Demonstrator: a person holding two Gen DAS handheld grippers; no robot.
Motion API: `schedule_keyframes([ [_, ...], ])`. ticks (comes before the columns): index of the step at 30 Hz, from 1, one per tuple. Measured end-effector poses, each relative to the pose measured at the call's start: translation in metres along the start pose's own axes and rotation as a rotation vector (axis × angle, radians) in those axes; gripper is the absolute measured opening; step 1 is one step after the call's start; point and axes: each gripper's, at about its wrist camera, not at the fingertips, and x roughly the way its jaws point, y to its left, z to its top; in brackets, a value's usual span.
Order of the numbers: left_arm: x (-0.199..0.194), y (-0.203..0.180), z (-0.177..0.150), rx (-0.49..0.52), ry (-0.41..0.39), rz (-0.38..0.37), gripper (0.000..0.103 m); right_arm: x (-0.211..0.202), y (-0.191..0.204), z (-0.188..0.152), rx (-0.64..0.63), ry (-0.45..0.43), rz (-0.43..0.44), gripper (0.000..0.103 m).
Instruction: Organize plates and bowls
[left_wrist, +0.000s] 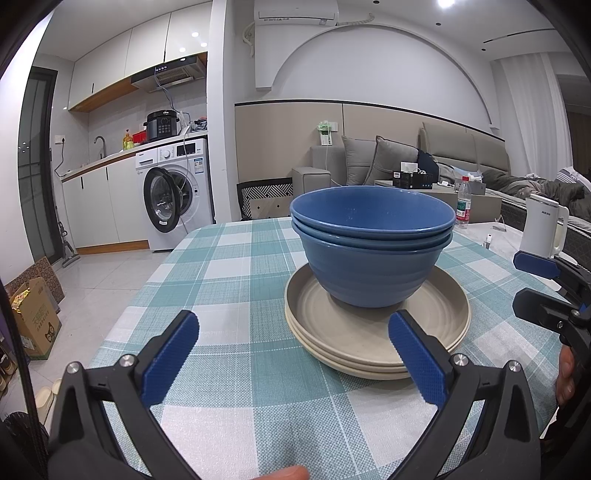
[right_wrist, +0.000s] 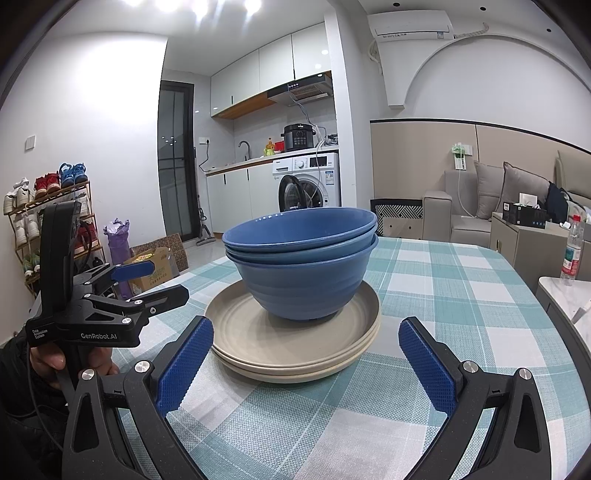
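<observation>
We saw three blue bowls (left_wrist: 372, 243) nested upright on a stack of three beige plates (left_wrist: 369, 332) on the checked table (left_wrist: 229, 266). Our left gripper (left_wrist: 293, 345) held its jaws released, the stack at one o'clock. Our right gripper (right_wrist: 306, 349) also gaped empty, the stack at twelve o'clock.

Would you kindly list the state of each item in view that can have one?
Blue bowls: three nested, upright, on the plates.
Beige plates: three stacked on the checked tablecloth.
Left claw: open, empty, short of the plates.
Right claw: open, empty, short of the plates.
Washing machine: door open.
Water bottle: upright, capped.
</observation>
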Motion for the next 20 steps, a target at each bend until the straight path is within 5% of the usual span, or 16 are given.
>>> schedule_keyframes([
  [20,-0.0008,-0.0011,0.0004,0.008,-0.005,-0.002,0.103,0.0004,-0.0006,-0.0006,0.003,0.001,0.001,0.102],
])
